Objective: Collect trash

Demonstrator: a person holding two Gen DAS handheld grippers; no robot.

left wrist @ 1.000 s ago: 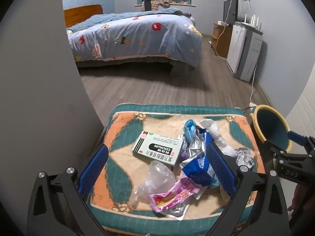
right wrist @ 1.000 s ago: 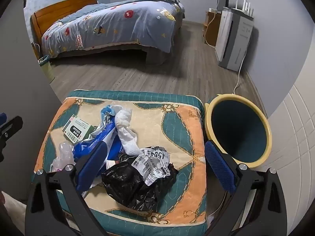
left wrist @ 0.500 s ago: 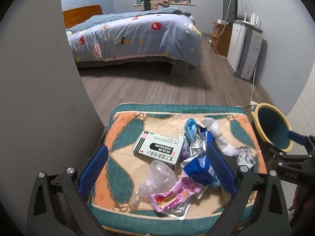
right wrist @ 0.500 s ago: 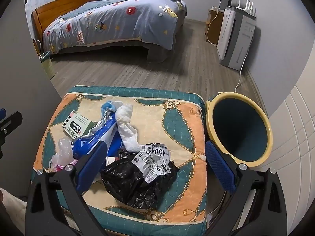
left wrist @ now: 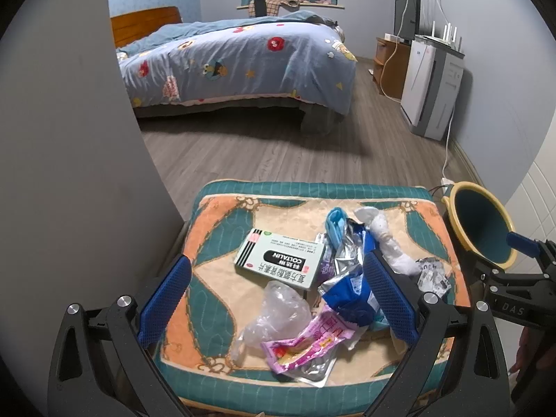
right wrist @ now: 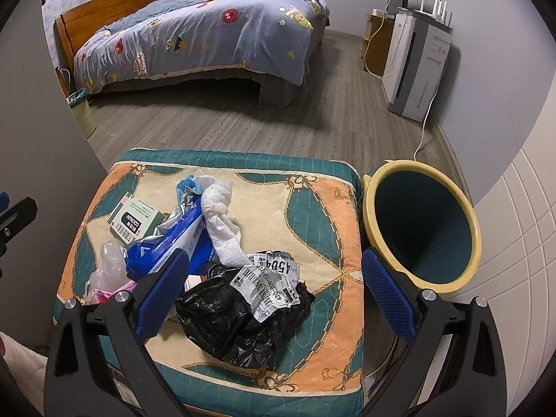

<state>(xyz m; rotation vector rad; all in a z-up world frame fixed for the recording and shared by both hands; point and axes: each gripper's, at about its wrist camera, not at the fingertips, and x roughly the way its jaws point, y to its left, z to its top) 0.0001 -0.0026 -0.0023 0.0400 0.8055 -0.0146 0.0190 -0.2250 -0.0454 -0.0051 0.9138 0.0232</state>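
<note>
Nothing's collected yet: the bin [right wrist: 422, 229] looks empty and the trash [right wrist: 243, 309] sits piled on the cushion [right wrist: 323, 215]. Left claw [left wrist: 278, 299] and right claw [right wrist: 274, 295] both hang wide open, holding nothing.

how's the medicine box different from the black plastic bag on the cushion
The medicine box is a flat, rigid, pale green rectangle with printed text; the black plastic bag is a crumpled, shapeless, glossy heap. The box lies near the cushion's left side, partly tucked under silver and blue wrappers; the bag sits nearer the front edge with a torn white label draped on top. Both rest on the cushion, ungripped.
</note>
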